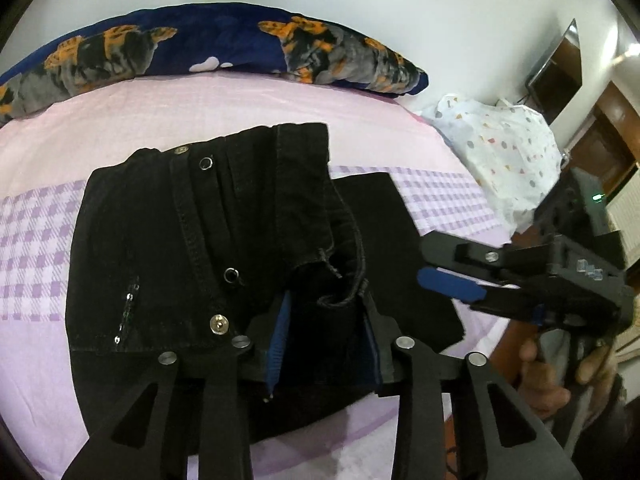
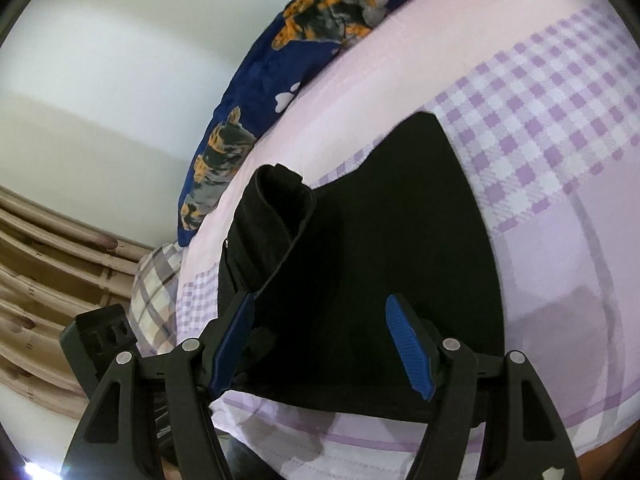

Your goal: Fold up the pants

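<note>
Two grippers are held over black pants (image 1: 192,240) folded on a pink and purple checked bedsheet (image 1: 36,248). Waistband and snap buttons are seen at left. The left gripper (image 1: 326,340) is parted, with dark cloth lying between its blue pads, grip uncertain. At right, the right gripper (image 1: 448,280) is spread, empty, held by a hand (image 1: 548,376).

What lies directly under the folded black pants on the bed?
The black pants rest on a pink and purple checked bedsheet, which shows around their edges. Whatever is under the pants' middle is covered and cannot be seen.
</note>
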Demonstrator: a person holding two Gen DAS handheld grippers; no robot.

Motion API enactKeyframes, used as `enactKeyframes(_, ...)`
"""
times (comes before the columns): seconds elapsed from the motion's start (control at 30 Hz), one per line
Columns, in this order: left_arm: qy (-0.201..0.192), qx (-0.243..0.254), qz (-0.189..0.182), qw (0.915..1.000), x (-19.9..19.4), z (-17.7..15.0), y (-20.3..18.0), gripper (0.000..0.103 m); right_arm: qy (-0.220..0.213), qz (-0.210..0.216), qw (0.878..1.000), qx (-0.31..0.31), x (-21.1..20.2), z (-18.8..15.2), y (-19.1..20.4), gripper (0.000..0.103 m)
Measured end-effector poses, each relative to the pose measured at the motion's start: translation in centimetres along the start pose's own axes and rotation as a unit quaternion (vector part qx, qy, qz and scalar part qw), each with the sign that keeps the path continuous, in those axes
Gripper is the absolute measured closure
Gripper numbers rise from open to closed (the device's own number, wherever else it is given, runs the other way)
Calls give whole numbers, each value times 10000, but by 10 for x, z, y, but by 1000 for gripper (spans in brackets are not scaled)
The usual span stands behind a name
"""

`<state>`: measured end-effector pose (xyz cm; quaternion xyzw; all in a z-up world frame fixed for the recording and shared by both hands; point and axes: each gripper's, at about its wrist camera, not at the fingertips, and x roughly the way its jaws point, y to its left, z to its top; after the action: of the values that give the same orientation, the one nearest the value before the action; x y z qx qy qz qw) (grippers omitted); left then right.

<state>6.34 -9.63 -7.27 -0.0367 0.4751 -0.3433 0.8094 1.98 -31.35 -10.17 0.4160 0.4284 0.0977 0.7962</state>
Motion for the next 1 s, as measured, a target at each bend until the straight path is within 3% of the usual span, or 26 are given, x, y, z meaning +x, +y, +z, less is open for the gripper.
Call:
enactKeyframes(0.13,-175,-16,-223,9996,-17,-1,3,63,74,-34,10000,43,3,0,-4,36)
enactKeyframes(0.33,-605,-208,342,9974,-45,0,32,59,309,37,9995,-102,15,-1,0,36)
enactKeyframes(0.57,-532,-940,1035,9887,-55,-10,94,59,668,271,9953,-651,31,12,0,37)
enactKeyframes(0.83,-351,-1085,1273,9853,-48,-25,111,59,943,573,9906,-804,67,30,-3,40)
enactKeyframes(1.0,-298,-1024,1420,9841,-41,-24,111,58,1267,824,9856,-764,91,35,3,62)
